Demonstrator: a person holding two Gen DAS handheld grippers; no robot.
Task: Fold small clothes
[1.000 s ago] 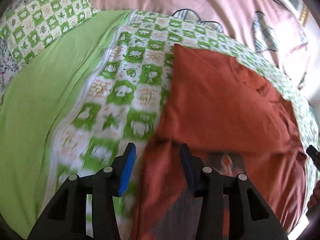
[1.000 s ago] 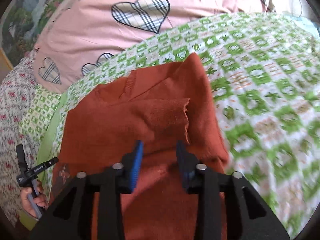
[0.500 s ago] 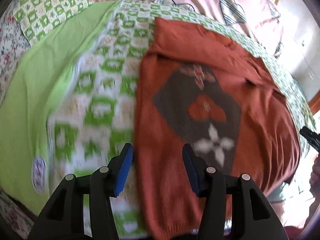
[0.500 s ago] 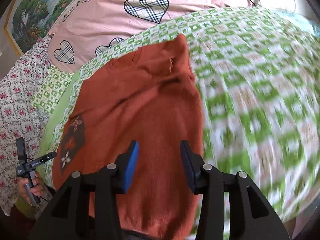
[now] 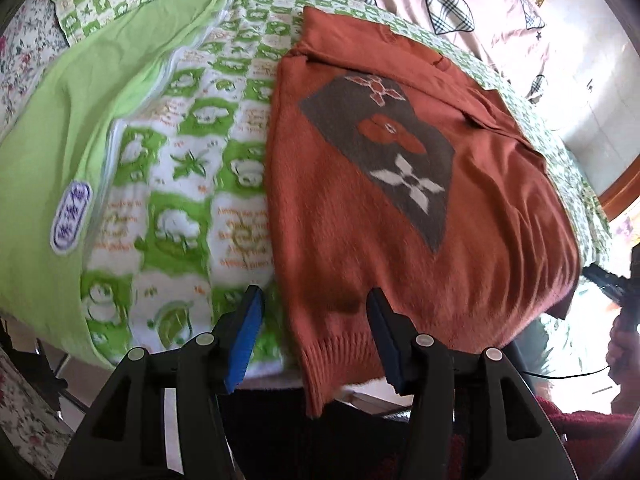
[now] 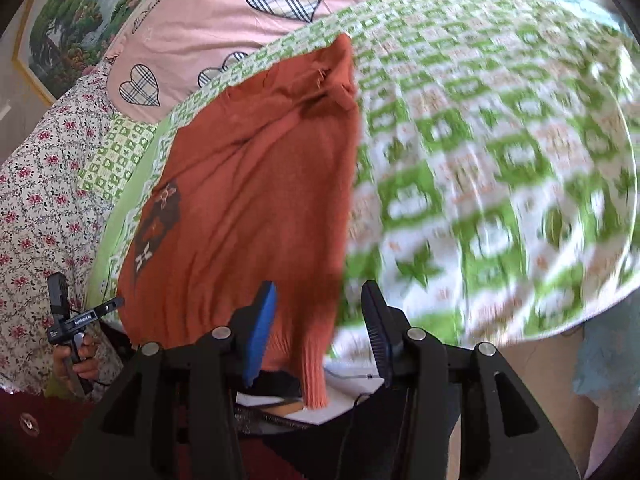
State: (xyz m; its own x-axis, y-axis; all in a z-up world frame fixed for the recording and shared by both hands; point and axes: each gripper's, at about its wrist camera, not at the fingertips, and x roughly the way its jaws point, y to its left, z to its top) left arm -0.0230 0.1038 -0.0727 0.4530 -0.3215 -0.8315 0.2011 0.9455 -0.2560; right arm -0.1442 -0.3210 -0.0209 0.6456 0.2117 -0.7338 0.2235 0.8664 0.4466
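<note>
A rust-orange sweater (image 5: 360, 220) with a grey diamond flower motif lies flat on the green checked bedspread (image 5: 180, 180), its ribbed hem hanging over the near bed edge. My left gripper (image 5: 315, 296) is open and straddles the sweater's left hem corner, pads clear of the knit. In the right wrist view the sweater (image 6: 248, 200) runs away from me, a sleeve folded across its far end. My right gripper (image 6: 319, 288) is open around the right hem corner, not pressing it.
A pink duvet with plaid hearts (image 6: 224, 20) lies beyond the sweater, and a floral sheet (image 6: 40, 184) is at the left. A framed landscape (image 6: 60, 32) hangs on the wall. Papers and cables (image 6: 280, 400) lie below the bed edge. A hand (image 6: 76, 360) holds the other gripper's handle.
Both grippers drew back from the sweater's upper part to its hem at the near bed edge. Their jaws stand a little wider. The sweater stayed flat.
</note>
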